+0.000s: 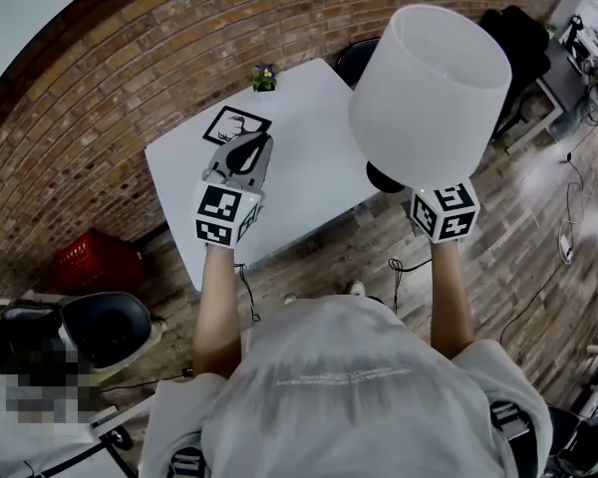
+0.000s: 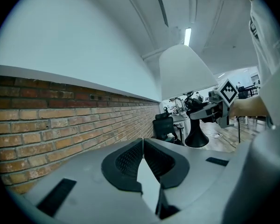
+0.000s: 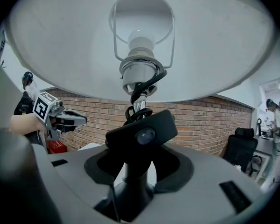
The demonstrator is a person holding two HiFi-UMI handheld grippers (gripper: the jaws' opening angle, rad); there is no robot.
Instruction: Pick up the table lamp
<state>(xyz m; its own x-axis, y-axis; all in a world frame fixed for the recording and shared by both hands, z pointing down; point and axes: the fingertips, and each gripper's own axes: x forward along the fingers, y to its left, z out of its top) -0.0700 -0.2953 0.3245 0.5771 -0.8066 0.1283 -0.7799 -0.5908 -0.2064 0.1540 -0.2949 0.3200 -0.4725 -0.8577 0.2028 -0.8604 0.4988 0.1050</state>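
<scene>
The table lamp has a wide white shade (image 1: 429, 93) and a black base (image 1: 384, 179). It is upright over the near right corner of the white table (image 1: 279, 192). My right gripper (image 3: 133, 171) is shut on the lamp's black stem (image 3: 130, 185), under the bulb (image 3: 140, 45). In the head view only that gripper's marker cube (image 1: 445, 210) shows below the shade. In the left gripper view the lamp (image 2: 186, 73) appears held clear of the tabletop. My left gripper (image 1: 251, 149) hovers over the table's left part. Its jaws are closed with nothing between them (image 2: 143, 155).
A small potted plant (image 1: 264, 76) and a black-framed picture (image 1: 235, 125) lie at the table's far side. A black office chair (image 1: 364, 56) stands behind the table. A red crate (image 1: 90, 257) and another black chair (image 1: 105, 327) are on the floor at left, by the brick wall.
</scene>
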